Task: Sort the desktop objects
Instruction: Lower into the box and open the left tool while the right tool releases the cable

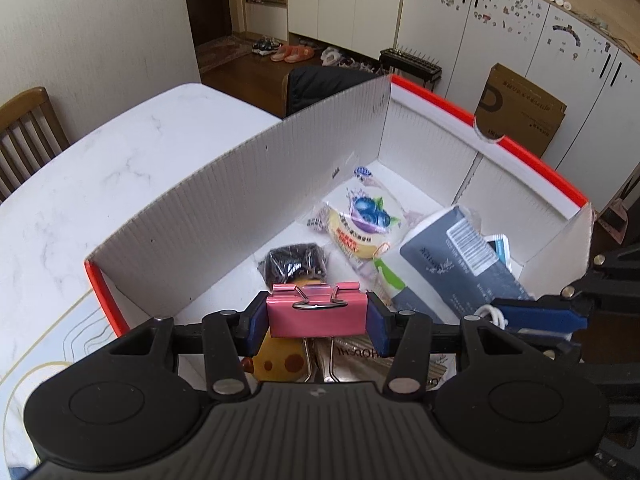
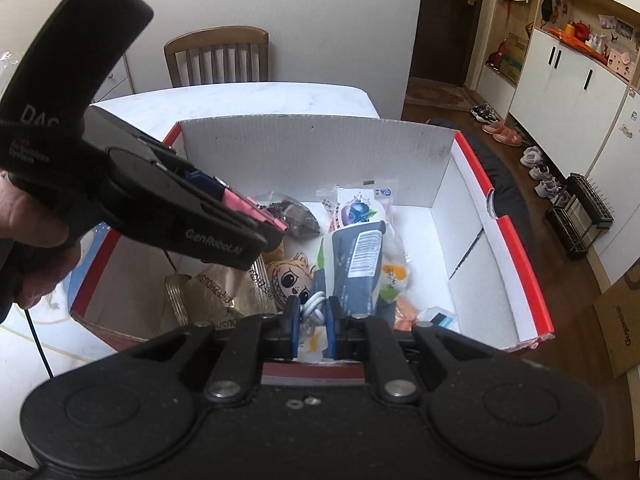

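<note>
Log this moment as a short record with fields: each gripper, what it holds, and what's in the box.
left gripper: shut on a pink binder clip, held above the box
right gripper: shut on a white cord, over the box's near edge
box: white inside, red rim, open top, on a white table
box contents: blueberry snack packet, grey-blue pouch, cartoon doll, dark wrapped item
</note>
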A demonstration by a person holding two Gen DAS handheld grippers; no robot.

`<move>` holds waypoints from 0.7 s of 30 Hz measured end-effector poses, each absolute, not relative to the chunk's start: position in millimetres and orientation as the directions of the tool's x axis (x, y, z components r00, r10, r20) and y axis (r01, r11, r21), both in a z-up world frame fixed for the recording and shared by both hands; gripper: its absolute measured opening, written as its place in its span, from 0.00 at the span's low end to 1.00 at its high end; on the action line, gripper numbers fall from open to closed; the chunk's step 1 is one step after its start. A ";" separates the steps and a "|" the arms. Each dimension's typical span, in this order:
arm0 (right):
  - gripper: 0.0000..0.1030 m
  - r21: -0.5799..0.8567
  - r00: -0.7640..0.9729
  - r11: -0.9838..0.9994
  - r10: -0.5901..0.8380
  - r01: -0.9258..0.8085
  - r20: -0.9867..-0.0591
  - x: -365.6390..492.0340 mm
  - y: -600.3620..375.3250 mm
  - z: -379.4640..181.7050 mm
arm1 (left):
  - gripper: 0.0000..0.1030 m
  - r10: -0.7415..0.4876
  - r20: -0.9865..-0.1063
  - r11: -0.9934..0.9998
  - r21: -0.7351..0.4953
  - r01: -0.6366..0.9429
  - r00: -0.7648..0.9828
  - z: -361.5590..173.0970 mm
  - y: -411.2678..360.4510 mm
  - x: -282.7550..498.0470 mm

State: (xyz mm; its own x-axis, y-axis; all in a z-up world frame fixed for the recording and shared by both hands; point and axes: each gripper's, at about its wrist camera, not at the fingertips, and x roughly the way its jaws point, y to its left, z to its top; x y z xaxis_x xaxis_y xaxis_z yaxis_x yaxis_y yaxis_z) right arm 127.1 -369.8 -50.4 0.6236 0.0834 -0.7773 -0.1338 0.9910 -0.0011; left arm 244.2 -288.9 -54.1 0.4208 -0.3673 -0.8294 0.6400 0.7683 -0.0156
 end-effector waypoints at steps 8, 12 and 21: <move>0.12 0.020 0.618 0.992 0.093 -0.124 -0.780 128.2 -377.1 -49.3 | 0.47 -0.361 -0.840 0.763 -0.016 0.646 0.405 -58.0 -289.0 243.6; 0.13 0.028 0.618 0.992 0.097 -0.121 -0.780 126.5 -380.9 -47.1 | 0.54 -0.367 -0.833 0.762 -0.015 0.647 0.414 -56.1 -287.4 240.8; 0.19 0.061 0.621 0.991 0.122 -0.119 -0.774 120.2 -385.0 -40.0 | 0.65 -0.386 -0.815 0.764 -0.019 0.645 0.433 -44.4 -279.0 230.8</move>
